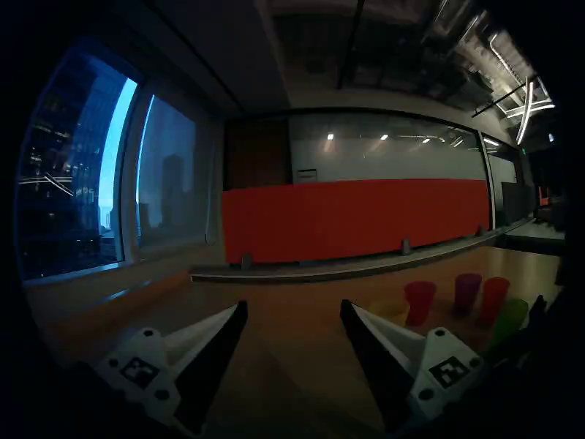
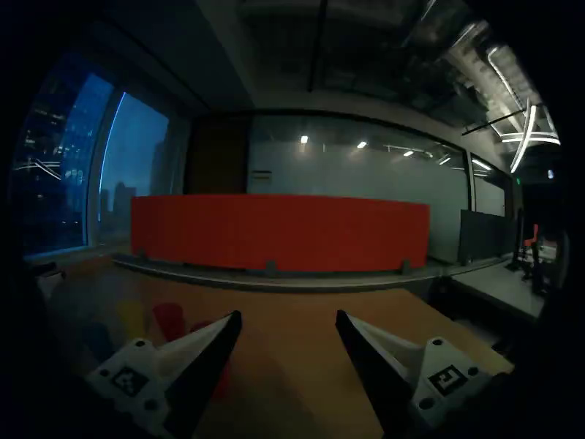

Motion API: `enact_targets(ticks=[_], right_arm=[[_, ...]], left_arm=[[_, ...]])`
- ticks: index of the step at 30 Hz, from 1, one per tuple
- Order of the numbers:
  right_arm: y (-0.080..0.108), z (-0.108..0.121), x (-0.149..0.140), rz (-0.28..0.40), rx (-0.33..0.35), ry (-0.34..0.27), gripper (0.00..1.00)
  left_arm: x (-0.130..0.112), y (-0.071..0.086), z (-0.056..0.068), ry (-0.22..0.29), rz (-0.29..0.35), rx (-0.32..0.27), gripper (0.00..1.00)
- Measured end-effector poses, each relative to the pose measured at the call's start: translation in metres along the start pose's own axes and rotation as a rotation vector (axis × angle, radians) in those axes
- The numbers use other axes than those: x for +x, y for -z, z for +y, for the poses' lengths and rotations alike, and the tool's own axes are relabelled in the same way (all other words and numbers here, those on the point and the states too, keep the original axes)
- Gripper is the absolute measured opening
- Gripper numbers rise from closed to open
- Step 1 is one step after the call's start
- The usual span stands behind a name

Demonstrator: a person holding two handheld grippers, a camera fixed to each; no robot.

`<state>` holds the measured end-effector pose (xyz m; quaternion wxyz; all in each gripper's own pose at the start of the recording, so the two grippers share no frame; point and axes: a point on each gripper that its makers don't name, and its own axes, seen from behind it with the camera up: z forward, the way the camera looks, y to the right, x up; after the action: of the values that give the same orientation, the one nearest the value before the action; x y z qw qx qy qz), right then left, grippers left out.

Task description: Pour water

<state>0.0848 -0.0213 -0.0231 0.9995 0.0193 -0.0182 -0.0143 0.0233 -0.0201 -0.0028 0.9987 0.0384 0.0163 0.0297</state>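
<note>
Here, left gripper (image 1: 293, 305) & right gripper (image 2: 287, 314) hover level over table (image 1: 292, 358), jaws wide, empty.

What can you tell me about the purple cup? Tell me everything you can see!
The purple cup is a plain tumbler that looks like plastic, a bit wider at the rim than at the bottom. It stands upright on the wooden table, in a row with a red cup on one side and an orange cup on the other. Nothing holds it. The room is dim, so whether anything is inside cannot be told.
</note>
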Motion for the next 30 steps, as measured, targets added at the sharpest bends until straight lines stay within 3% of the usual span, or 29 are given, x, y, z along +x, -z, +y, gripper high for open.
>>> enact_targets(ticks=[13,30], right_arm=[[0.000,0.000,0.002,-0.002,-0.002,-0.006,1.00],[0.001,0.001,0.004,-0.006,-0.010,-0.003,1.00]], left_arm=[[-0.024,-0.003,0.005,0.016,-0.020,-0.001,0.94],[-0.034,-0.006,0.010,0.049,-0.022,-0.024,0.94]])
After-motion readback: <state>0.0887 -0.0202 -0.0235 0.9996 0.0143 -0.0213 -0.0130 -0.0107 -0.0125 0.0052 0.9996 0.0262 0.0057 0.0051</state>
